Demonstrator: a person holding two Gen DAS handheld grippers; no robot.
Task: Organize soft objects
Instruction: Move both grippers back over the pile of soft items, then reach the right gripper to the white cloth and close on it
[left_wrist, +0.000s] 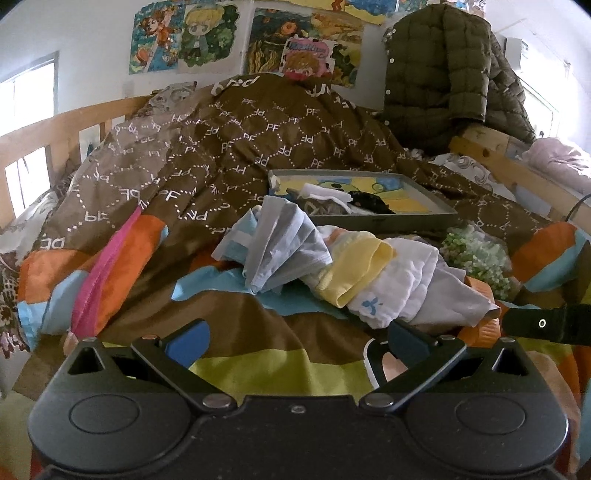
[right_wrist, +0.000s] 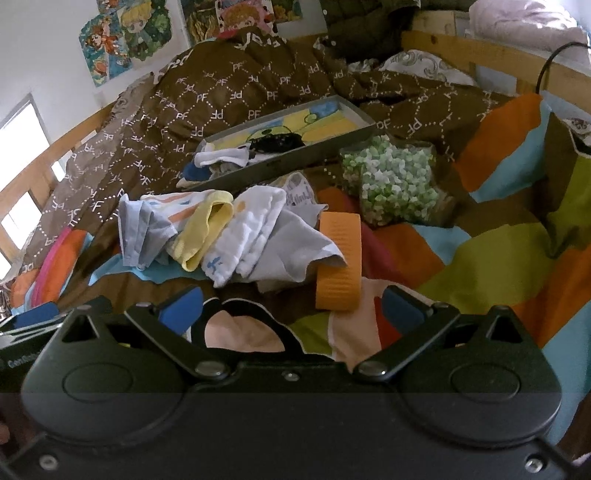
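Soft garments heaped mid-bed, both grippers hovering with jaws apart.

Left gripper (left_wrist: 295, 341) and right gripper (right_wrist: 291, 310) low over the striped bedspread (right_wrist: 498, 254), jaws spread wide, clamped on nothing. Pile of small clothes (left_wrist: 332, 266) bunched in the middle of the bed: pale blue piece (right_wrist: 144, 229) at its left, yellow piece (right_wrist: 207, 229) next, white cloth with a blue mark (right_wrist: 247, 236) and grey fabric beside it. Orange ribbed block (right_wrist: 338, 262) touching the pile's right edge. Peach garment with dark trim (right_wrist: 243, 332) right under the right gripper. Grey tray (right_wrist: 280, 162) just behind the pile, toward the headboard side, with white, dark and blue items inside. Bag of green-and-white bits (right_wrist: 391, 184) just right of the tray. Brown patterned quilt (left_wrist: 229, 147) rumpled behind.
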